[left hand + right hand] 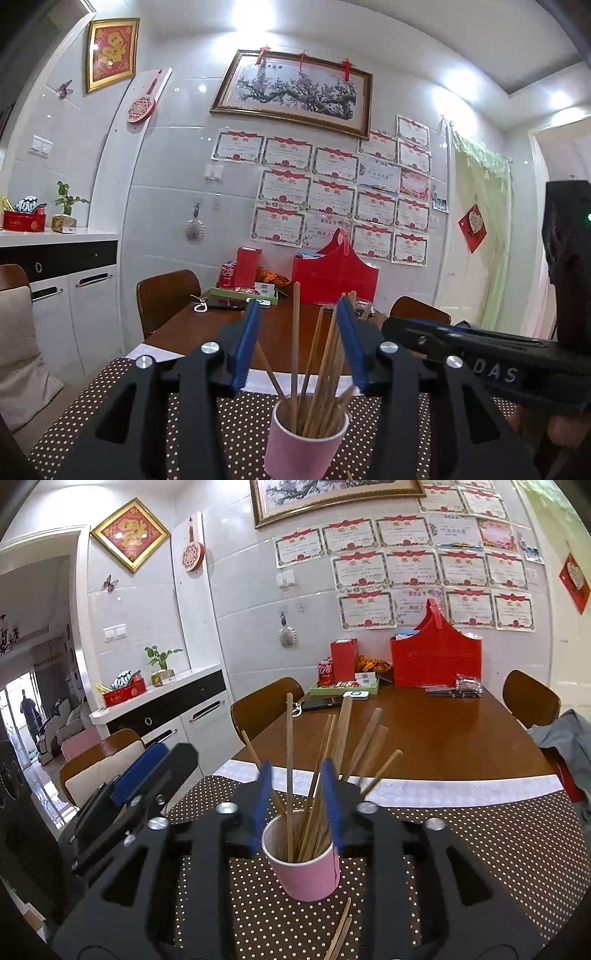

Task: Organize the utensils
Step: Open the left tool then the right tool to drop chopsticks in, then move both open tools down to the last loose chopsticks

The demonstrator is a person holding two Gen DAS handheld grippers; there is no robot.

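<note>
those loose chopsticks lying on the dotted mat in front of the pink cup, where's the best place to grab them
Grip the loose chopsticks near their upper ends, coming from above with fingers across the shafts. They lie flat on the mat, just clear of the pink cup.

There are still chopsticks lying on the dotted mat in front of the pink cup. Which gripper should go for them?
Right, probably. The right gripper looks down over the pink cup, open, with the loose chopsticks just below it. The left gripper points level and barely sees them.
</note>
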